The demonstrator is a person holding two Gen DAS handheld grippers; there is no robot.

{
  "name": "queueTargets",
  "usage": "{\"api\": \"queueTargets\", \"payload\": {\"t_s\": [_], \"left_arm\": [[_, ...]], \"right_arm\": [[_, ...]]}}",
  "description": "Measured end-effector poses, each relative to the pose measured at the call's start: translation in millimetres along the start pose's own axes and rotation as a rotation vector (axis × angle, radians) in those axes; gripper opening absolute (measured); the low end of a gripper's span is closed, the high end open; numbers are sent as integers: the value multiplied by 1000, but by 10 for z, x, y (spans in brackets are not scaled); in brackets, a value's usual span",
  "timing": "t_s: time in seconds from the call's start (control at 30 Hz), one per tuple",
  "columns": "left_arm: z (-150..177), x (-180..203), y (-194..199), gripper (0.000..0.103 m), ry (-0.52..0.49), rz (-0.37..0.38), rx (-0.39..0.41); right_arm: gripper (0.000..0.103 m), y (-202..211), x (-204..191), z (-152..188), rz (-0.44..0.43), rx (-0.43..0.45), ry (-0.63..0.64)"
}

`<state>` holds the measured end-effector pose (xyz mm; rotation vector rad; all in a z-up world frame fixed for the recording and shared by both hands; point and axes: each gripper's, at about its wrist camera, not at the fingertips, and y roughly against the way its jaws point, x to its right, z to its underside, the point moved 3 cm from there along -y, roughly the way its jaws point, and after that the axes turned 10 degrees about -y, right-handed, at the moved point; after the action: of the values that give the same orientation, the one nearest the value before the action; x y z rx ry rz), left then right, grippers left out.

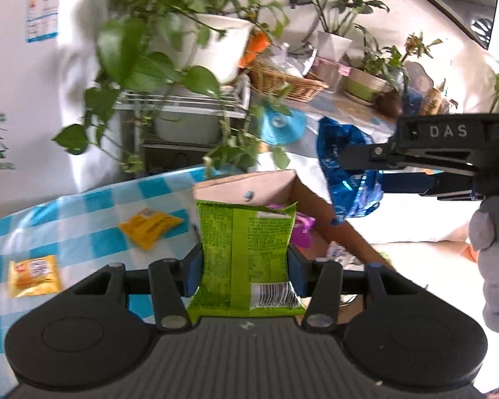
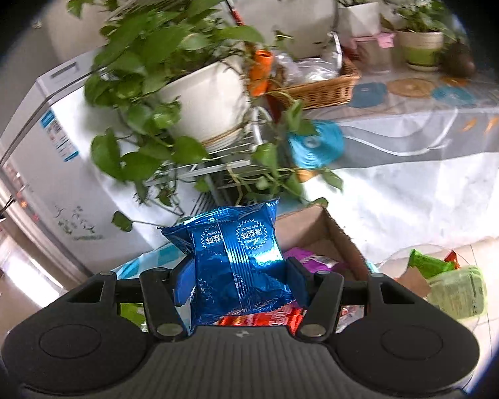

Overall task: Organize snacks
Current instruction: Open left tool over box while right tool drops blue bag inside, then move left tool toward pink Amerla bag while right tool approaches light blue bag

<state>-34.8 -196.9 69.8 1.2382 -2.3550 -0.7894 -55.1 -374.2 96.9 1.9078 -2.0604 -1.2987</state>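
Our left claw (image 1: 246, 266) is clenched on a green snack packet (image 1: 244, 259), its blue pads (image 1: 192, 271) pressing the packet's sides so it stands upright between them, barcode near the bottom. Our right claw (image 2: 238, 277) grasps a shiny blue snack packet (image 2: 236, 262) the same way; from the left wrist view that packet hangs above the far corner of the cardboard box (image 1: 249, 188). The box sits open just beyond the green packet, with a purple packet (image 1: 301, 229) lying inside it. To the left of the box, on the blue-and-white checked worktop (image 1: 83, 232), lie two yellow packets (image 1: 149, 227), well apart from each other. Behind stand potted plants (image 1: 169, 33) and a wicker basket (image 1: 286, 81).
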Motion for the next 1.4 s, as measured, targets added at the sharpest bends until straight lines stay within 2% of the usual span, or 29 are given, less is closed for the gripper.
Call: {"api": "queueTargets", "payload": {"t_s": [0.3,0.33,0.37,0.43,0.87,1.1,1.4], "left_arm": [[-81,362,-396,51,-1,39,-37],[-94,391,-413,55,-4,39,-38],[-108,410,-418,61,-5,40,-34],[-136,432,-403,66,-5,42,-20],[-149,313,-266,75,10,38,-10],[-100,22,-131,77,33,9,-15],[13,-700,197,83,72,-78,-6]], "right_arm": [[65,-58,189,-57,46,-4,-94],[65,-66,205,-65,52,-3,-105],[66,-67,216,-71,56,1,-111],[71,-54,218,-78,48,6,-122],[74,-47,214,-69,43,5,-131],[75,-82,164,-36,39,-17,-107],[76,-137,-93,90,-18,-58,0]]}}
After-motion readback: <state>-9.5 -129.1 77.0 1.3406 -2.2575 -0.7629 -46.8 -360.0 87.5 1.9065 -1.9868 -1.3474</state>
